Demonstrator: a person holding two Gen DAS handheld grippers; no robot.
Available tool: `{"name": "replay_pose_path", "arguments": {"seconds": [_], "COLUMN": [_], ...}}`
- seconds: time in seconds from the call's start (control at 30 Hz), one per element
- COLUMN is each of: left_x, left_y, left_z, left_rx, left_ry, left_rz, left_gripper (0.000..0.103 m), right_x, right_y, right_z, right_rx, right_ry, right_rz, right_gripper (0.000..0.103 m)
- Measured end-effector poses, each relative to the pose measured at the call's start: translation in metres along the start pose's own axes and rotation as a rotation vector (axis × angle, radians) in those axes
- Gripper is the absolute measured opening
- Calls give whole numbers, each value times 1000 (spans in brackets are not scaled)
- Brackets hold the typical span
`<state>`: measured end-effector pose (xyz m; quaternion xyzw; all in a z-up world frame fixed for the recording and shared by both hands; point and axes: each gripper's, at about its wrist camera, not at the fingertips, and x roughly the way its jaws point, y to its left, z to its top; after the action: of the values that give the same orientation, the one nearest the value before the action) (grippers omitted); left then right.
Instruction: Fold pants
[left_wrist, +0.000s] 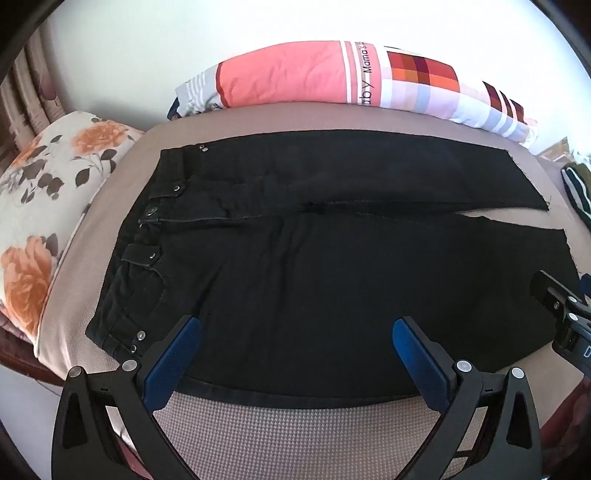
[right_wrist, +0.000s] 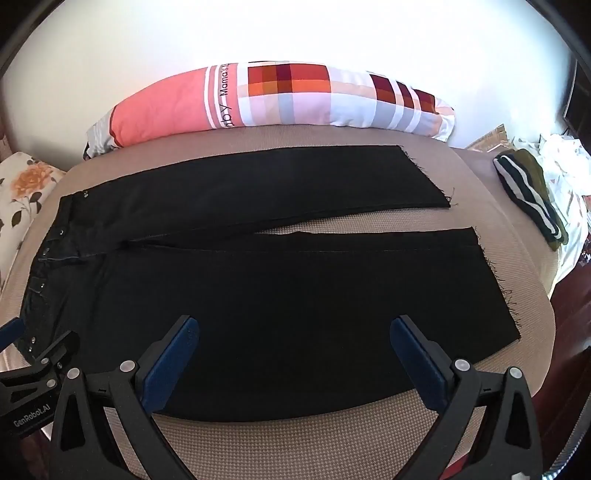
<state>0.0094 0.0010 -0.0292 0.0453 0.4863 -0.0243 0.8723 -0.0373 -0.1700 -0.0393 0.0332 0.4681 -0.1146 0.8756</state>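
In the left wrist view, a pair of black pants (left_wrist: 314, 258) lies spread flat on a beige bed cover (left_wrist: 295, 432). The waistband sits at the picture's left, with metal buttons and rivets showing along it, and the fly is unbuttoned. The two legs run toward the right and part a little near their ends, where a thin wedge of the cover shows between them. The cut hems look frayed. A striped and checked pillow (left_wrist: 351, 77) lies along the far edge of the bed, and a flowered cushion (left_wrist: 48, 192) sits beyond the waistband at the left. The left gripper (left_wrist: 295, 332) hangs over the near leg just inside its near edge, its blue-padded fingers (left_wrist: 173, 365) spread wide with nothing between them but the cloth lying below. Whether the tips touch the cloth cannot be told. The right gripper (left_wrist: 554, 306) shows at the right edge, near the hem of the near leg.

In the right wrist view, the same pants (right_wrist: 295, 288) fill the middle of the bed, with the legs ending at the right in loose threads. A dark striped garment (right_wrist: 528, 192) lies on white cloth past the hems. The right gripper (right_wrist: 293, 332) hangs over the near leg, its jaws spread wide and empty. The left gripper (right_wrist: 44, 354) shows at the lower left, by the waistband.
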Motion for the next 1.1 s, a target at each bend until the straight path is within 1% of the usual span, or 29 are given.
{"name": "replay_pose_path", "arguments": {"seconds": [0.07, 0.43, 1.1], "left_x": [1, 4, 4], "left_y": [-2, -2, -1], "left_z": [-1, -5, -6], "left_rx": [2, 7, 0], "left_ry": [2, 6, -8], "left_rz": [1, -10, -2], "left_gripper": [102, 102, 102], "right_x": [-1, -2, -2], "right_y": [2, 9, 13], "right_z": [-1, 0, -2], "right_rx": [0, -8, -17], "right_ry": [-15, -12, -17], "right_rz": [7, -2, 1], "right_gripper": [103, 103, 103]}}
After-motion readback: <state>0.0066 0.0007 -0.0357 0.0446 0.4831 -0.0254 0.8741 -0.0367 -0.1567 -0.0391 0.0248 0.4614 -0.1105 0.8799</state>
